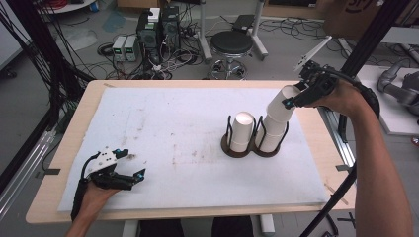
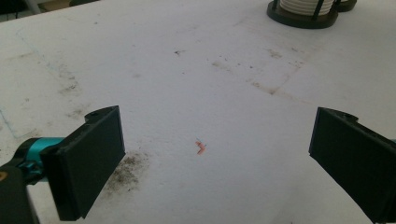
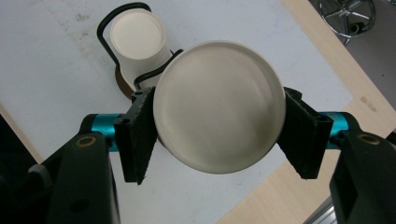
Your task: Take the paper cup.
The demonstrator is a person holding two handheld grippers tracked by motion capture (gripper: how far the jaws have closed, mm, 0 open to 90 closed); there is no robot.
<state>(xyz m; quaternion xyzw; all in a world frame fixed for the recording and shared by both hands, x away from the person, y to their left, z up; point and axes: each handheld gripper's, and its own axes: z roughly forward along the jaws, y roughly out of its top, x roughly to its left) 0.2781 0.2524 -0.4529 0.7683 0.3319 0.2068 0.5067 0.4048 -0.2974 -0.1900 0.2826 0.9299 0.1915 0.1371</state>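
Observation:
A white paper cup (image 1: pixel 280 104), bottom up and tilted, hangs just above the right stack of cups (image 1: pixel 272 136), and my right gripper (image 1: pixel 291 102) is shut on it. In the right gripper view both pads press the sides of this cup (image 3: pixel 219 119), at my right gripper (image 3: pixel 219 135). A second upside-down stack (image 1: pixel 242 131) (image 3: pixel 137 39) stands in the left ring of the dark wire holder (image 1: pixel 236 151). My left gripper (image 1: pixel 134 177) rests open on the mat near the front left. Its jaws stand wide apart with nothing between them (image 2: pixel 217 158).
A white foam mat (image 1: pixel 188 128) covers the wooden table (image 1: pixel 69 143). A small red scrap (image 2: pixel 201 147) lies on the mat between the left jaws. The holder's base (image 2: pixel 302 16) is far ahead of them. A black frame post (image 1: pixel 363 42) rises at the right.

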